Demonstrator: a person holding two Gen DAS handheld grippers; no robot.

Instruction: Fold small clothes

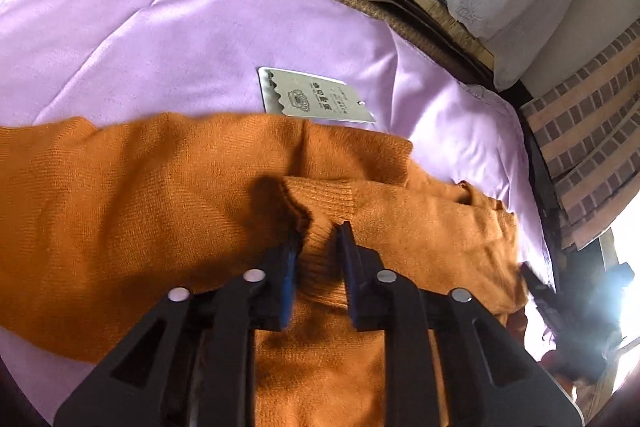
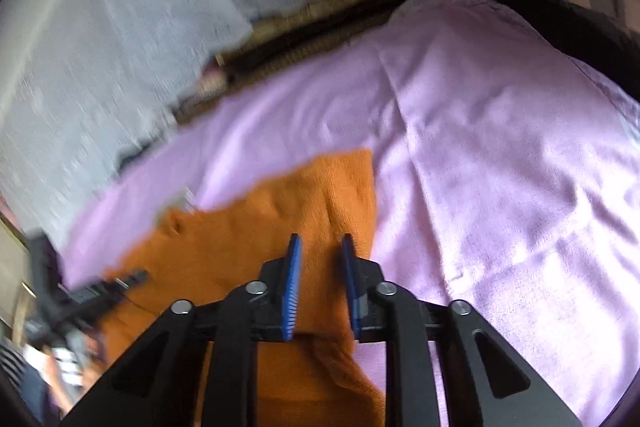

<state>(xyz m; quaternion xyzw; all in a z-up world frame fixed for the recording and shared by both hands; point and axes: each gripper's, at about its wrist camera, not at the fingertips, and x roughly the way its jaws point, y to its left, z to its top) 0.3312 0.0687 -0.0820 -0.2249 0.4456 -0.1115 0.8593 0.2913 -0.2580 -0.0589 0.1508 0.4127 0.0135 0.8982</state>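
A wide lilac fleece blanket (image 1: 168, 39) covers the work surface, and everything else is placed against it. Spread across its near half lies the orange knitted sweater (image 1: 120, 187), partly gathered, one flat panel running off to the left in the left wrist view and a ribbed cuff or hem (image 1: 320, 199) bunched up in the middle. On the blanket just beyond the sweater's far edge sits a pale rectangular paper hang tag (image 1: 316, 95); whether it is tied to the garment cannot be told.

The left gripper (image 1: 318, 239) is nearly pressed together, its blue pads pinching the ribbed knit that bulges up between them. The right gripper (image 2: 320, 247), over the sweater's other end near the blanket's open right side, is likewise drawn in, with a strip of orange knit running between its pads (image 2: 294, 283); that view is blurred, so whether it truly bites the cloth is a judgement, though it looks so.

The knit should handle as light, soft and limp, sagging and stretching under its own weight, with no stiffness to hold a crease. The ribbed edge is thicker and grippier, so it is the better place to hold. A thin single layer could slip free.
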